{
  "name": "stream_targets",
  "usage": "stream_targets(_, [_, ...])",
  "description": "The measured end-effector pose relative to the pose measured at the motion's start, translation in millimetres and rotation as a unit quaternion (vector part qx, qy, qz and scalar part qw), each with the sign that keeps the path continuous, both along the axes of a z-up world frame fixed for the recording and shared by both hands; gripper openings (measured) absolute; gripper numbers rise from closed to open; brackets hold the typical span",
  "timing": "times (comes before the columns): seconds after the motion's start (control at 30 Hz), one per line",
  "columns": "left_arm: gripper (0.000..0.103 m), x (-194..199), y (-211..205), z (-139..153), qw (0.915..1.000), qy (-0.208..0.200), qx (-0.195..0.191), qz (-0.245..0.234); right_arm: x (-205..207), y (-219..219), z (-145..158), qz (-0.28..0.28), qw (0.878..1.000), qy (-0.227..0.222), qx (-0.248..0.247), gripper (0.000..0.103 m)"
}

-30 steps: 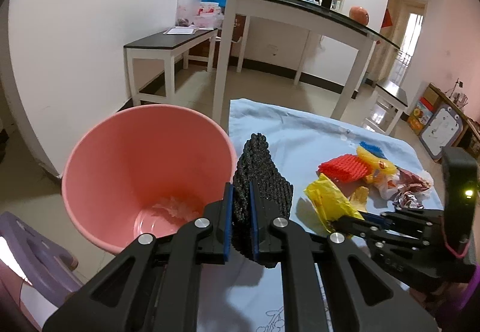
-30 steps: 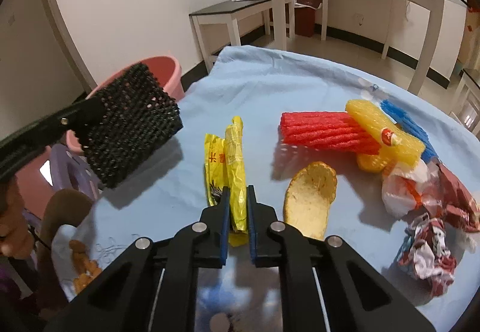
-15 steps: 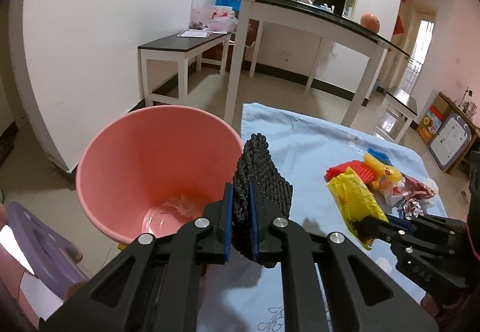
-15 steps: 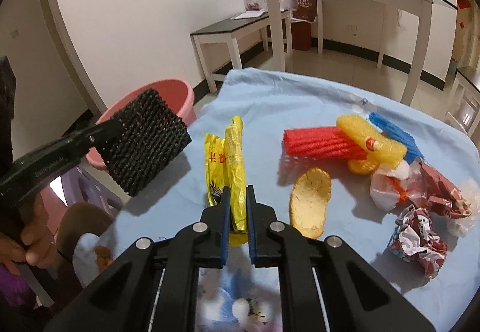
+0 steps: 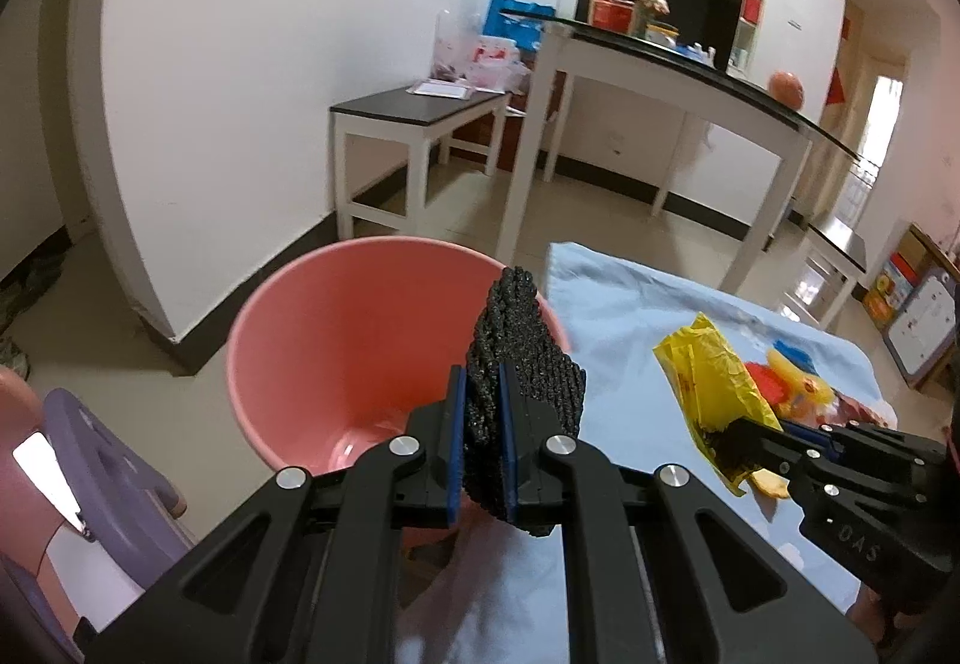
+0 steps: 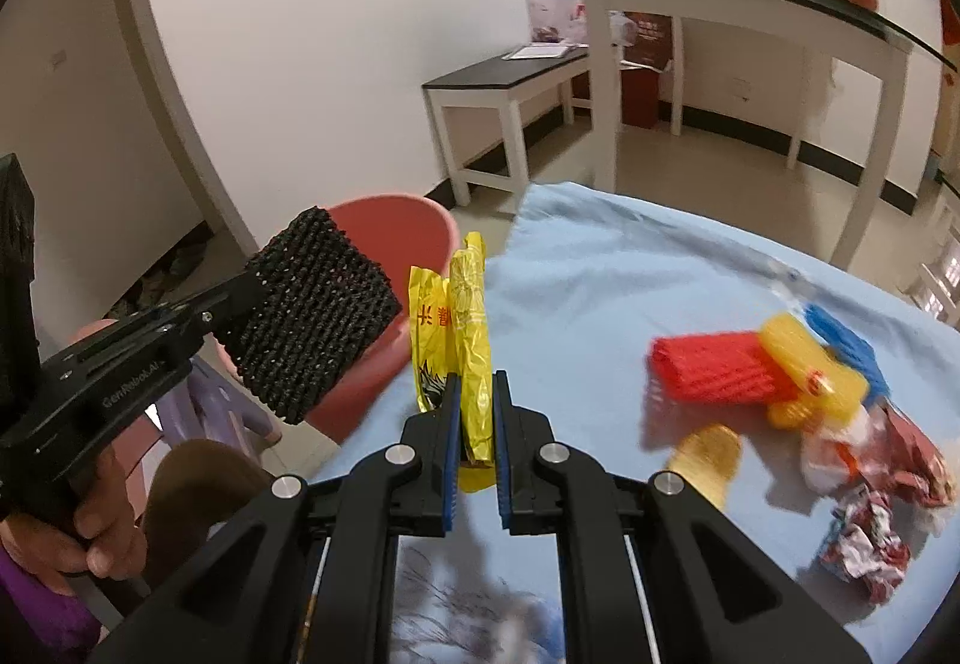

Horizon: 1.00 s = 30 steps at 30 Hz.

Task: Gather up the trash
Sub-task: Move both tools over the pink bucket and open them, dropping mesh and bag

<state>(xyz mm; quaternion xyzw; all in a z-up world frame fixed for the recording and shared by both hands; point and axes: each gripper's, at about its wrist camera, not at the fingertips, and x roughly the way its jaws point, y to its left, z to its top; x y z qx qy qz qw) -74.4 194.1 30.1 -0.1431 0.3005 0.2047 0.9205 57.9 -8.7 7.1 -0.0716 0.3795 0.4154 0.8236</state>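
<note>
My left gripper (image 5: 482, 406) is shut on a black foam net (image 5: 519, 382) and holds it at the near right rim of the pink bucket (image 5: 336, 352); the net also shows in the right wrist view (image 6: 312, 316). My right gripper (image 6: 474, 412) is shut on a yellow wrapper (image 6: 465, 328), lifted above the blue cloth (image 6: 630, 280) near the bucket (image 6: 396, 238). The wrapper shows in the left wrist view (image 5: 714, 382). On the cloth lie a red foam net (image 6: 714, 370), a yellow net (image 6: 804, 364), a blue net (image 6: 846, 340), a peel (image 6: 708, 454) and crumpled wrappers (image 6: 870, 538).
A purple stool (image 5: 102, 460) stands left of the bucket. A low white bench (image 5: 414, 123) and a tall glass-topped table (image 5: 678, 69) stand behind, by the white wall. Some clear trash lies at the bucket's bottom (image 5: 360, 442).
Both grippers have risen and moved left toward the bucket. The yellow wrapper has been lifted off the cloth. The black net hangs nearer the bucket's rim.
</note>
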Motion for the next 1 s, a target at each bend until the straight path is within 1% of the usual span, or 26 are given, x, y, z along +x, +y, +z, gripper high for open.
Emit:
stream_targets(0.2, [0.01,-6,18,-1,0.9996,-0.001,0.003,0.026,-4,30,4,0.026,1.0,-0.003,0.0,0.009])
stream_targets(0.57, [0.01,-13,52,-11,0.9976,0.002,-0.008,0.069,-6,79,4,0.06,0.998,-0.002,-0.003,0.009])
stream_targets(0.83, [0.01,-11,73,-25,0.9959,0.011,-0.012,0.089,2,107,-10,0.063,0.998,0.022,-0.01,0.009])
stream_targets(1.0, [0.01,-3,83,-36,0.9954,0.022,-0.023,0.09,8,117,-18,0.062,0.997,0.032,-0.018,0.009])
